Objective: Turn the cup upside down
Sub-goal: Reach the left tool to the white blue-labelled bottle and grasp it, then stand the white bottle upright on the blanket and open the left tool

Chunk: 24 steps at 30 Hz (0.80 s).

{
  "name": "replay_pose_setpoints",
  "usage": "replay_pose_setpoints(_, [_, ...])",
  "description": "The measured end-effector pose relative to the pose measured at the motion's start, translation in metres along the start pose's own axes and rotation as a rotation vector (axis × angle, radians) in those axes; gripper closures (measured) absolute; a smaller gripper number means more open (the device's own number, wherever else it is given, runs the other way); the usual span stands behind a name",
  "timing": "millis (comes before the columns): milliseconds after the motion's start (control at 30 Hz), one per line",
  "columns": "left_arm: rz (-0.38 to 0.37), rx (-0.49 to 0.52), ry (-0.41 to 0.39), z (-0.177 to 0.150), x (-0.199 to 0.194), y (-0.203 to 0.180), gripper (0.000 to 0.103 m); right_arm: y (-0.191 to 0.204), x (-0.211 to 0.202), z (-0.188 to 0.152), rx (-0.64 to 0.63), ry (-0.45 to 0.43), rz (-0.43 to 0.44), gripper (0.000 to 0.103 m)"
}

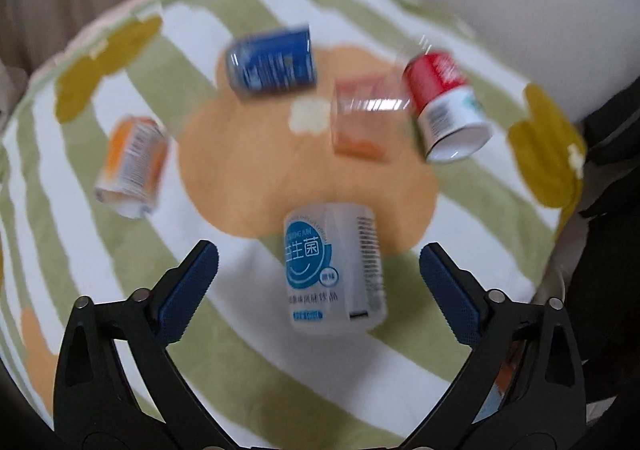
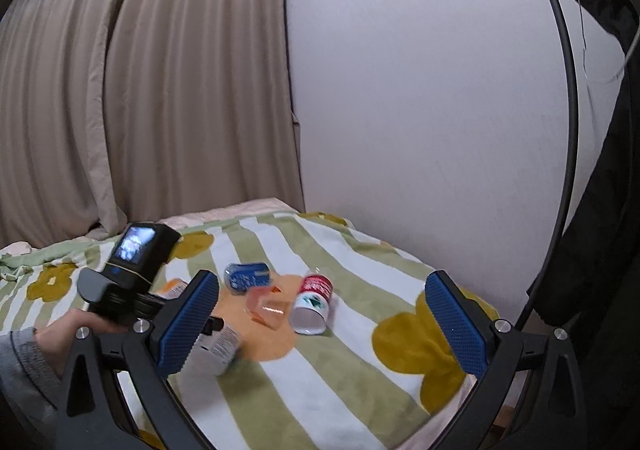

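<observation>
Several cups lie on their sides on a striped flower blanket (image 1: 248,334). A white and blue cup (image 1: 334,270) lies nearest, between my left gripper's (image 1: 318,266) open fingers, untouched. A clear plastic cup (image 1: 366,117), a red and white cup (image 1: 446,105), a blue cup (image 1: 272,63) and an orange cup (image 1: 134,165) lie further off. In the right wrist view my right gripper (image 2: 322,296) is open and empty, well above the blanket (image 2: 320,382). The red cup (image 2: 314,304), clear cup (image 2: 266,308), blue cup (image 2: 248,276) and white cup (image 2: 218,346) show there too.
The left gripper with its camera (image 2: 132,274) is held in a hand (image 2: 68,334) at the left. A curtain (image 2: 140,89) and a plain wall (image 2: 420,89) stand behind the bed. Dark clothing (image 2: 600,230) hangs on a stand at the right.
</observation>
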<state>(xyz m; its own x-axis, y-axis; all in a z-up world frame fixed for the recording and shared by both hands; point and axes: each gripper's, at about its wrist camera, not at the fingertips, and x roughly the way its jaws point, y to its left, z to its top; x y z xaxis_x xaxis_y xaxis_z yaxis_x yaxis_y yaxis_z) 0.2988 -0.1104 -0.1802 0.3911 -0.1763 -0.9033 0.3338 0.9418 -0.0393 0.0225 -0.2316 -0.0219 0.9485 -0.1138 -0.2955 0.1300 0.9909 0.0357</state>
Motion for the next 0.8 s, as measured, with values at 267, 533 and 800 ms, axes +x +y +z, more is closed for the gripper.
replay_pose_setpoints(267, [-0.071,-0.058,0.126,-0.001,0.047,0.007,0.042,-0.011,0.019,-0.008,0.023,0.047,-0.003,0.0])
replay_pose_setpoints(533, [-0.091,-0.043,0.11,-0.01,0.026,0.008,0.046,-0.01,0.021,-0.006,0.025,0.048,0.01,0.0])
replay_pose_setpoints(800, [-0.062,0.056,0.092,-0.051,-0.042,0.017,0.046,0.002,0.007,-0.001,0.02,0.017,0.052,0.0])
